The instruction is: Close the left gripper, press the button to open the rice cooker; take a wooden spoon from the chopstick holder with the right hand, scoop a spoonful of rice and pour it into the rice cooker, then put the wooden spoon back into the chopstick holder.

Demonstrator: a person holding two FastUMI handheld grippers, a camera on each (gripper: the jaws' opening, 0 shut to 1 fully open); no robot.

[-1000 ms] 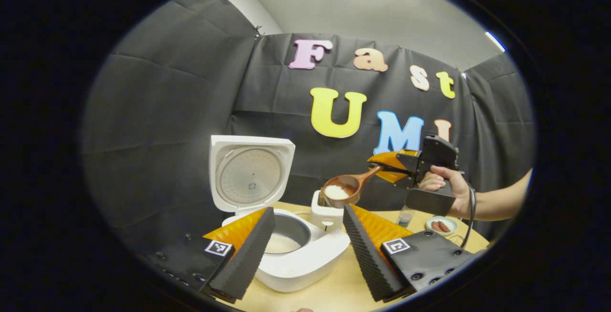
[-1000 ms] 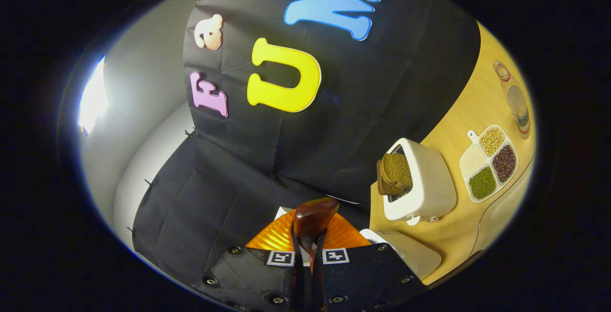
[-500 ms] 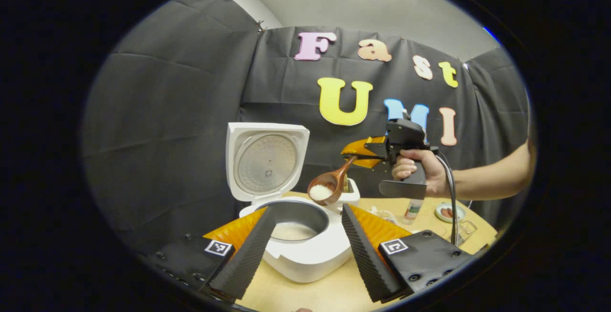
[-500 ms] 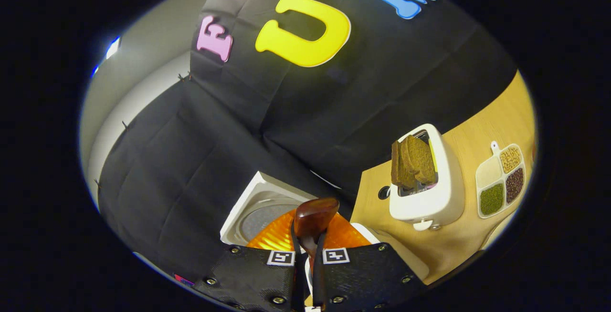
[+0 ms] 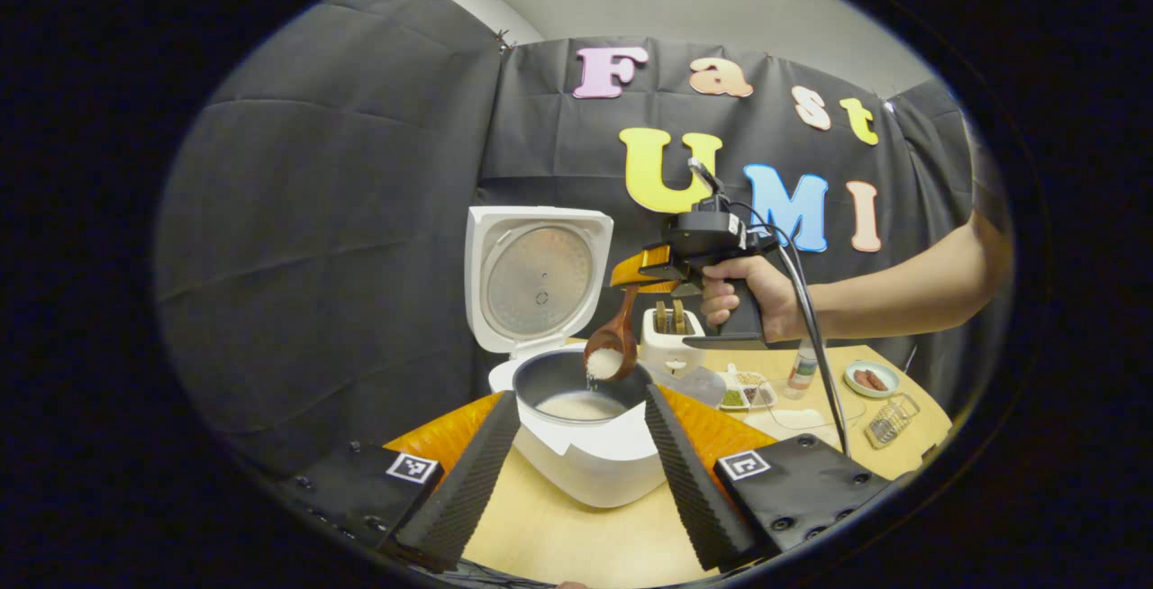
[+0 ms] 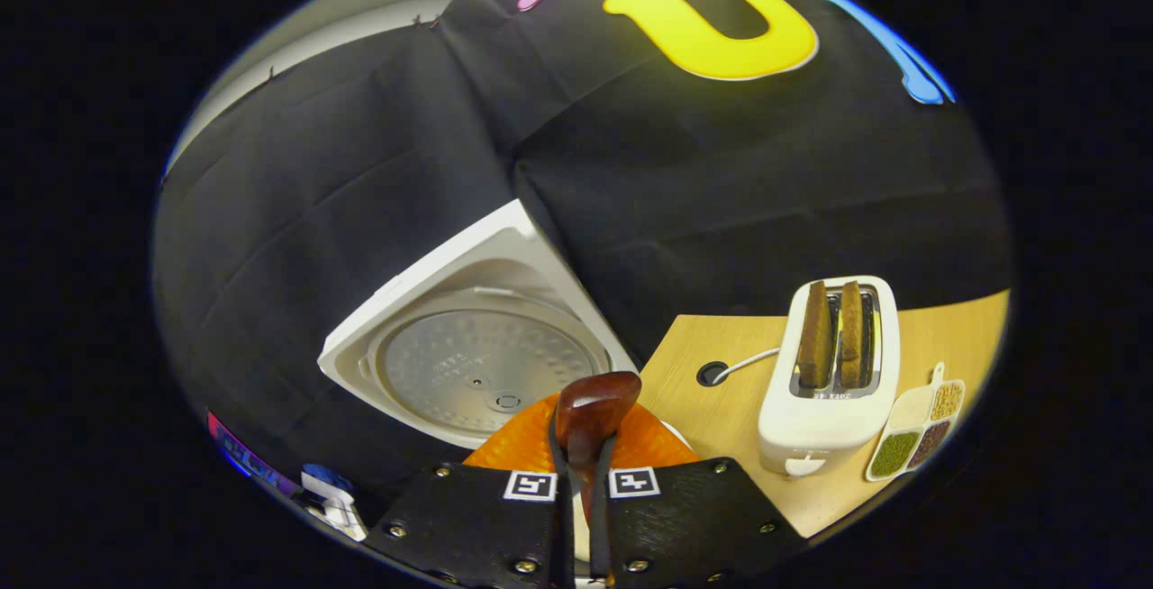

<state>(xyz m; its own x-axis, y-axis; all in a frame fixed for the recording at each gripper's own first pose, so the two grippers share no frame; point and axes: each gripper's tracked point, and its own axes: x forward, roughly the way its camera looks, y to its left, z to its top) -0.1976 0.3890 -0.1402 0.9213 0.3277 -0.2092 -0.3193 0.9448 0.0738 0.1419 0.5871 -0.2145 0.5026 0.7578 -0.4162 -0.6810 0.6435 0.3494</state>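
Rice (image 5: 603,362) lies in the wooden spoon (image 5: 614,343), tilted over the open rice cooker (image 5: 585,431) on the desk (image 5: 576,535). Right gripper (image 6: 582,517) is clenched on the spoon handle. Left gripper (image 5: 576,472) is spread wide, grasping nothing.

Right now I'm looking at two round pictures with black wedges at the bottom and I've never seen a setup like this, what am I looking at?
A person holds a two-finger gripper in each hand, and each carries a fisheye camera. In the left gripper view, the wedges are the open left gripper. Farther off, a hand holds the right gripper, shut on a wooden spoon tipping rice into the open rice cooker. The right gripper view shows the spoon's handle clamped, plus a toaster with bread and a divided tray of grains on the table.
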